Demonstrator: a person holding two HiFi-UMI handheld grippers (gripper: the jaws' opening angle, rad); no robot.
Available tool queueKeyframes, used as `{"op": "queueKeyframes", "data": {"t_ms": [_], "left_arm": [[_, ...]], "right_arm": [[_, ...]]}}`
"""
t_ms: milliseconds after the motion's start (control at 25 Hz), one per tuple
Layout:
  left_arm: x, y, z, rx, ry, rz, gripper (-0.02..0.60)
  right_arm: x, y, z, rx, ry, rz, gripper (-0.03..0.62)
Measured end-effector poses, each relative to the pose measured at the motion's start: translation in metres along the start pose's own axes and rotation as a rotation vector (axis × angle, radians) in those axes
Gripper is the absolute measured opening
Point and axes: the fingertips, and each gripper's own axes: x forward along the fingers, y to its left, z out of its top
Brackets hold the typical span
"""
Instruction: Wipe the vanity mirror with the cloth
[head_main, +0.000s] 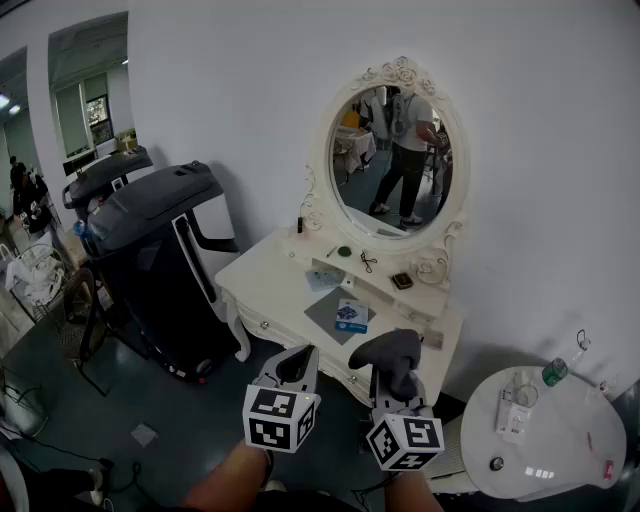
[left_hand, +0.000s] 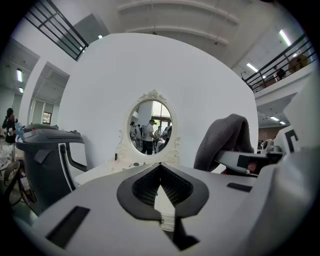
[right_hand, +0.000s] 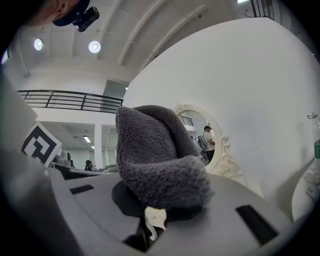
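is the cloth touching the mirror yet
Apart. The head view shows the cloth held in the right tongs short of the vanity, whose tabletop lies between it and the mirror.

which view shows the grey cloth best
The right gripper view: the cloth fills the middle, fleecy texture clear, clamped in the right gripper. The head view shows it small and dark; the left gripper view shows its side, draped.

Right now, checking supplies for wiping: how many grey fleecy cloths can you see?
1: the grey fleecy cloth is clamped in the right gripper. Others may be hidden.
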Motion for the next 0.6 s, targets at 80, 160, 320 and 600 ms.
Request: {"op": "queueKeyframes", "data": {"t_ms": [80, 160, 320, 600], "left_arm": [[0.004, -0.003, -0.001, 0.000, 0.000, 0.000, 0.006], [0.007, -0.006, -0.002, -0.004, 0.000, 0.001, 0.006], [0.011, -0.011, -0.003, -0.005, 0.004, 0.006, 0.006], [0.019, -0.020, -0.006, -0.002, 0.008, 0.015, 0.006]], "right_arm": [[0.000, -0.005, -0.001, 0.000, 0.001, 0.000, 0.037], [0.000, -0.010, -0.003, 0.001, 0.004, 0.001, 0.037], [-0.001, -0.016, -0.003, 0.007, 0.004, 0.003, 0.037], [-0.001, -0.026, -0.003, 0.010, 0.005, 0.025, 0.037]]}}
